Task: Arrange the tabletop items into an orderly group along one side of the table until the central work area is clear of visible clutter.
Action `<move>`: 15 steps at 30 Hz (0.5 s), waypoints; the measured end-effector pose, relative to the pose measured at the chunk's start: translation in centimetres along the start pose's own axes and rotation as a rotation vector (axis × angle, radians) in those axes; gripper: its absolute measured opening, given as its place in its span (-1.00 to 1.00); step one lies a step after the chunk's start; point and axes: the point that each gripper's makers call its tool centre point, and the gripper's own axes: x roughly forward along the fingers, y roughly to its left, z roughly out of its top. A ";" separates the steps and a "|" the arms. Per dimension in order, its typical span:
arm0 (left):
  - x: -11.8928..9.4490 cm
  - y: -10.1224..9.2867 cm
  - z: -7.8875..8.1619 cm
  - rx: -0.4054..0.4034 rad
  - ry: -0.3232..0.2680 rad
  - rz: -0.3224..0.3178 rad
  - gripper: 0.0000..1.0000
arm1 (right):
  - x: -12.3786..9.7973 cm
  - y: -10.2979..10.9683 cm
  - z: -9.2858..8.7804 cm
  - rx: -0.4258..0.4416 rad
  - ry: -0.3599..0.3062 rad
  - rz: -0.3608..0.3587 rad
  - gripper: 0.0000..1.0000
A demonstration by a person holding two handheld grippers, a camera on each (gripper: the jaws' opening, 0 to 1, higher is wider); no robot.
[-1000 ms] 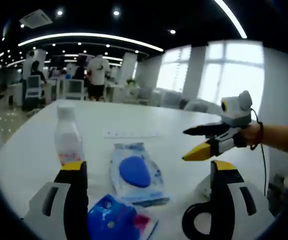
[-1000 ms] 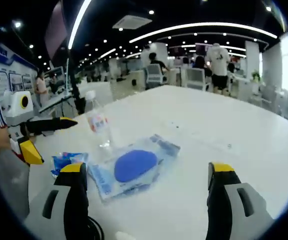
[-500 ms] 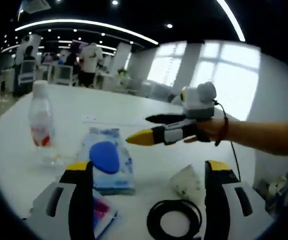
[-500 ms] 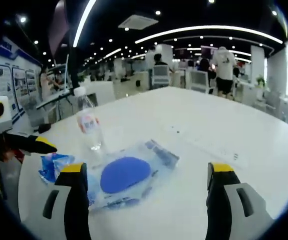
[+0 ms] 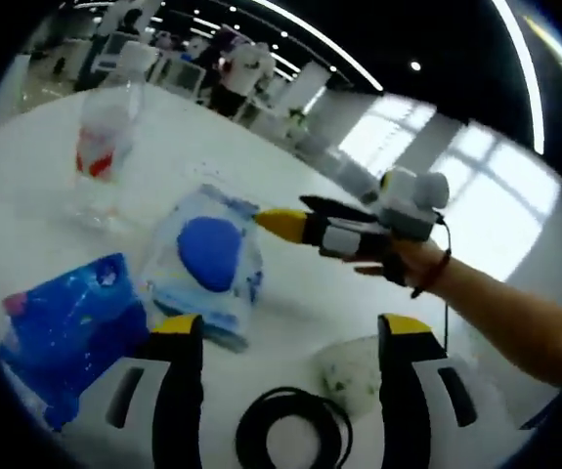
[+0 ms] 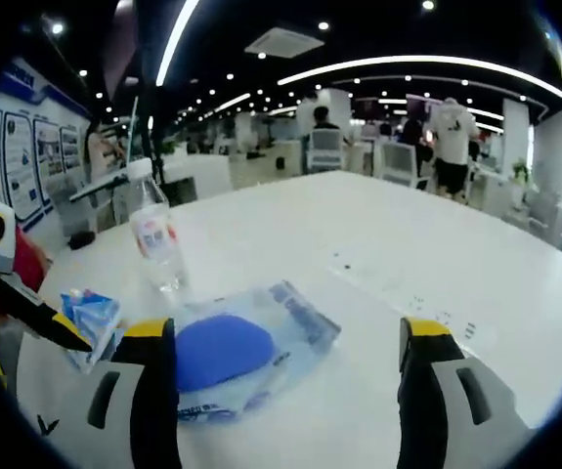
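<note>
White counter carries a clear pouch with a blue oval, a water bottle beside it and a blue packet. Left tool and right tool hover released, jaws apart, grasping nothing.

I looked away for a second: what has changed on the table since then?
The right gripper has come forward to the clear pouch with the blue pad, fingers open. Nothing taken hold of. The bottle, blue packet, black cable and crumpled tissue lie as before.
</note>
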 end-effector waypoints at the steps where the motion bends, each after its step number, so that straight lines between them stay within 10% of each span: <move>1: 0.2 0.2 -0.1 -0.004 0.000 0.011 0.30 | 0.3 -0.1 -0.1 0.000 0.002 0.002 0.83; 15: 1.9 3.8 -2.6 -0.192 0.048 0.164 0.00 | 3.6 -0.8 -1.3 0.035 0.012 0.023 0.66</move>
